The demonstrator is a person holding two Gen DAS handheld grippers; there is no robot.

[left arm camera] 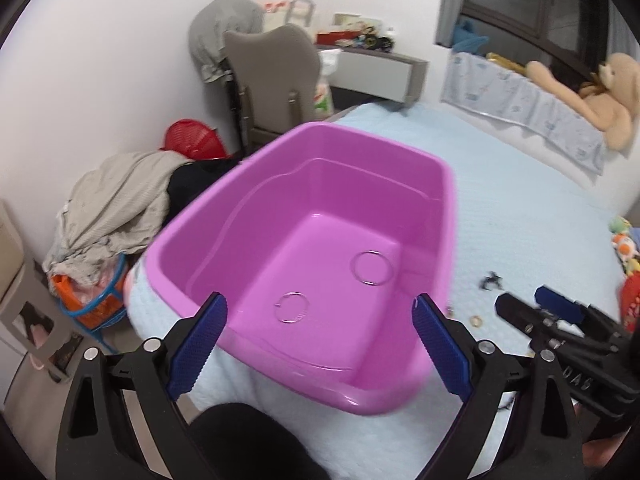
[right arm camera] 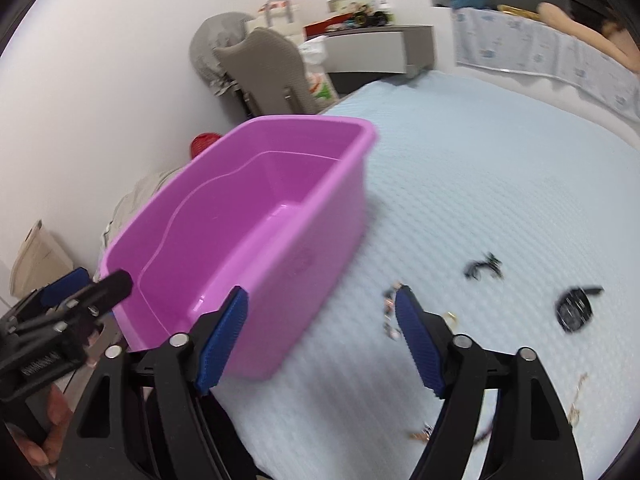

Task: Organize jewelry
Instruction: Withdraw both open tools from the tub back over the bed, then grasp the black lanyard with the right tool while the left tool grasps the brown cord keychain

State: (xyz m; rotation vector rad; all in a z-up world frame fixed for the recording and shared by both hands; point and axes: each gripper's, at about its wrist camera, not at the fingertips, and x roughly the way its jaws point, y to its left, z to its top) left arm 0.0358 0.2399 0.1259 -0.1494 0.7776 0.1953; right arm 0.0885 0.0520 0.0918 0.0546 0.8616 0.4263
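Note:
A pink plastic basin (left arm camera: 256,216) stands on the light blue bedspread (left arm camera: 520,208), at the bed's near left corner. Two thin metal bangles lie on its floor, one (left arm camera: 372,267) farther right and one (left arm camera: 292,307) nearer. My left gripper (left arm camera: 320,336) hovers open over the basin's near rim, with nothing between its blue pads. My right gripper (right arm camera: 322,340) is open too, beside the basin's (right arm camera: 320,240) right wall. Loose jewelry lies on the bed to its right: a beaded chain (right arm camera: 390,312), a small gold ring (right arm camera: 450,316), a black piece (right arm camera: 484,266) and a black round piece (right arm camera: 574,308).
A gold chain (right arm camera: 578,396) lies near the bed's front right. Beyond the bed edge on the left are a heap of clothes (left arm camera: 116,208), a red basket (left arm camera: 192,140) and a grey chair (left arm camera: 272,80). A plush bear (left arm camera: 600,100) and toys (left arm camera: 626,248) sit at the right.

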